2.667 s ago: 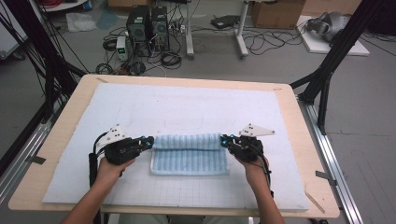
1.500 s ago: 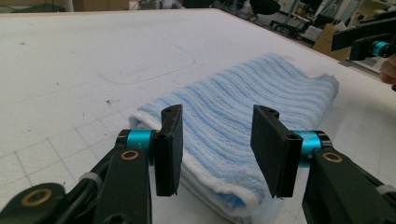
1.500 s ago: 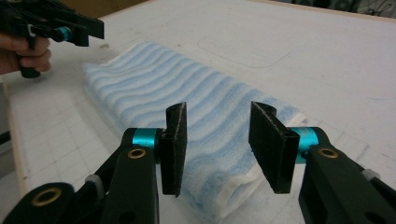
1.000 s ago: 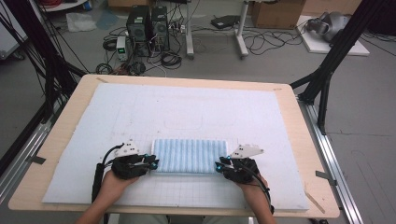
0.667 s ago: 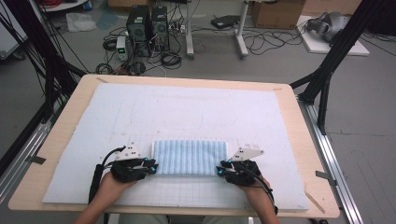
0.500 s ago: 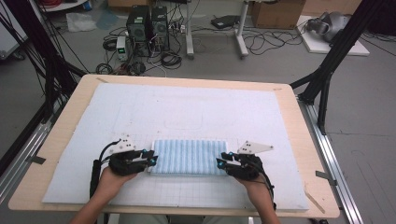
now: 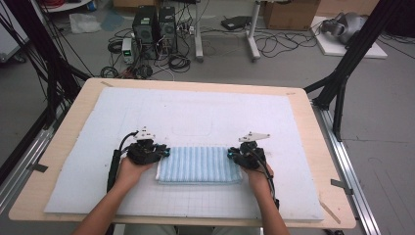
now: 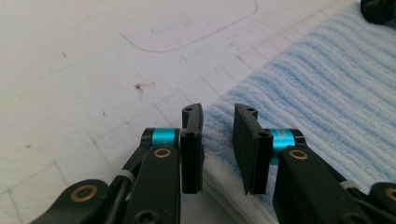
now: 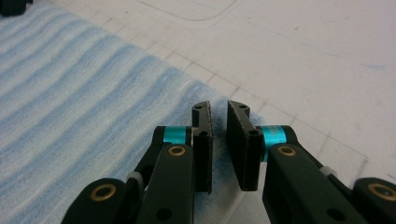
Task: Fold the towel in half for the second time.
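towel (image 7: 199, 165): blue striped, folded, lying flat on white mat (image 7: 195, 112), near front of desk (image 7: 78, 103), btwn both tools
L tool (image 7: 165, 152): sitting at towel's left far corner, narrow gap, jaws just been closing, towel edge btwn them, not pinching
R tool (image 7: 230, 153): sitting at right far corner, jaws nearly together, just been closing, gap showing, no grip seen

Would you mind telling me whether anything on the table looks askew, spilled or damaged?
Nothing stands out. The folded blue towel lies flat and square on the white mat, a gripper at each end. The mat shows only small dark specks and faint drawn lines.
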